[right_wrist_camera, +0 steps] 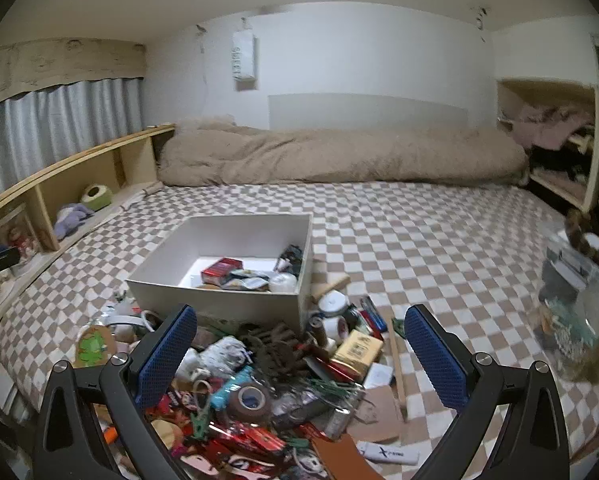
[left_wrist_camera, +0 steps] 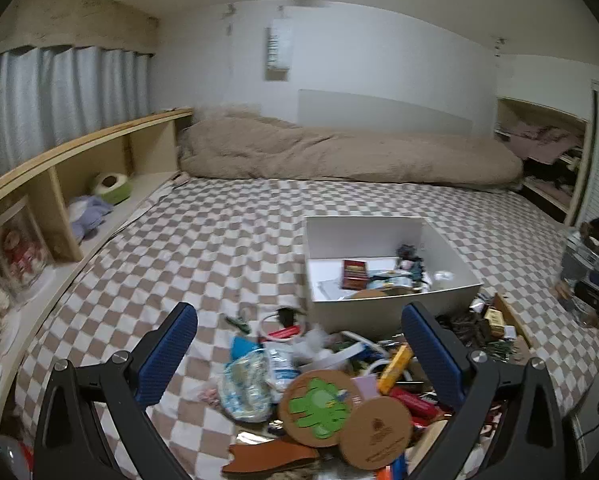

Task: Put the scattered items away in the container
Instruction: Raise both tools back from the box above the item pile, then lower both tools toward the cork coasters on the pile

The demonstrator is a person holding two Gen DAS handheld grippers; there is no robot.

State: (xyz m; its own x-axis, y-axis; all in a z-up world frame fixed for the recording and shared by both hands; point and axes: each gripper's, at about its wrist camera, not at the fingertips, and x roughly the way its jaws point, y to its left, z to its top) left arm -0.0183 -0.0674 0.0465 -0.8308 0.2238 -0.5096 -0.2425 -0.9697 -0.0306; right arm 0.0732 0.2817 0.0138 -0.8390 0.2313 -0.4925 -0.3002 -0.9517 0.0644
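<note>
A white open box (left_wrist_camera: 363, 312) (right_wrist_camera: 219, 300) sits on the checkered bed and holds a red packet (right_wrist_camera: 221, 270) and several small things. A heap of scattered items lies in front of it: two round cork coasters (left_wrist_camera: 319, 406), one with a green figure, a clear plastic bag (left_wrist_camera: 247, 384), a roll of brown tape (right_wrist_camera: 249, 400), a yellow box (right_wrist_camera: 359, 350), a white USB stick (right_wrist_camera: 387, 454). My left gripper (left_wrist_camera: 299, 352) is open and empty above the heap. My right gripper (right_wrist_camera: 301, 356) is open and empty above the heap.
A rolled beige duvet (right_wrist_camera: 339, 156) lies along the far wall. A wooden shelf (left_wrist_camera: 83, 184) with soft toys runs along the left side. A clear container with dark contents (right_wrist_camera: 579, 280) stands at the right edge. Checkered bedding (right_wrist_camera: 439, 248) stretches behind the box.
</note>
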